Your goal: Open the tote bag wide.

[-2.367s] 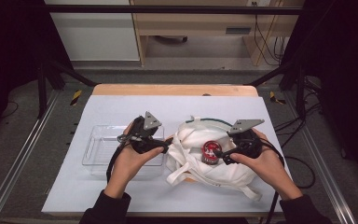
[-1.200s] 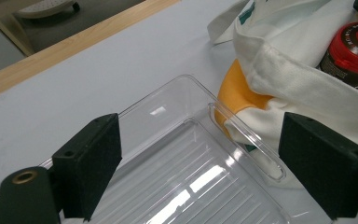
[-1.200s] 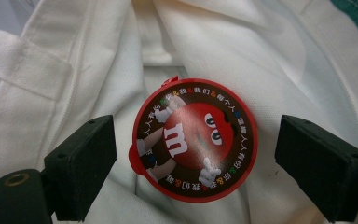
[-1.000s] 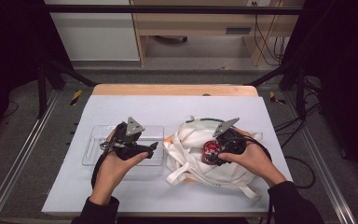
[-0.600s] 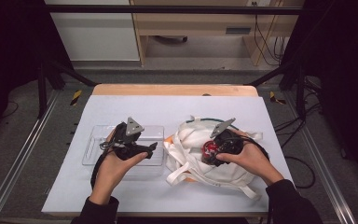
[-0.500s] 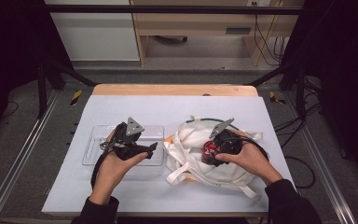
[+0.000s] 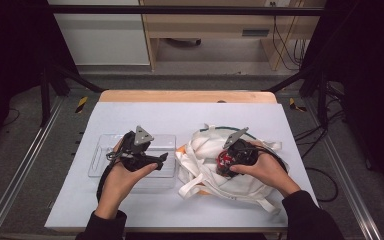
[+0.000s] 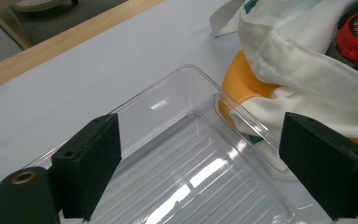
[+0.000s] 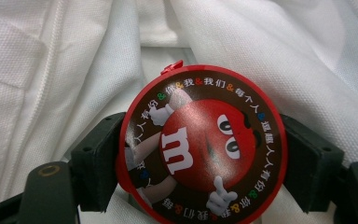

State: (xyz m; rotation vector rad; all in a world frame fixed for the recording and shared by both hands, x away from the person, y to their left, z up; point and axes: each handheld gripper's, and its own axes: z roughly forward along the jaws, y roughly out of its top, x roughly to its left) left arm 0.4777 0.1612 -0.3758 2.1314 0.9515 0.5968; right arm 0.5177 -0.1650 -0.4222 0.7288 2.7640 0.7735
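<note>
A white cloth bag (image 7: 240, 187) lies crumpled on the right of the white table top. In its mouth sits a round red candy can (image 7: 224, 160) with a cartoon lid (image 9: 205, 149). My right gripper (image 7: 228, 161) reaches into the bag. Its jaws have just been closing, and the can now sits between them with both pads against the lid's rim (image 9: 200, 158). My left gripper (image 7: 161, 159) hovers over a clear plastic tray (image 7: 96, 165). Its jaws stand wide open (image 8: 200, 168) with nothing between them. The tray's rim (image 8: 177, 93) almost touches the bag (image 8: 307, 79).
An orange object (image 8: 242, 86) pokes out from under the bag beside the tray's corner. The bag's straps (image 7: 192, 187) trail toward the front edge. A wooden strip (image 7: 190, 96) runs along the table's far edge, with open white surface in front of it.
Since the oldest frame both hands have shifted left, the left gripper over the tray and the right onto the can. In the last second the right jaws narrowed on the lid.
</note>
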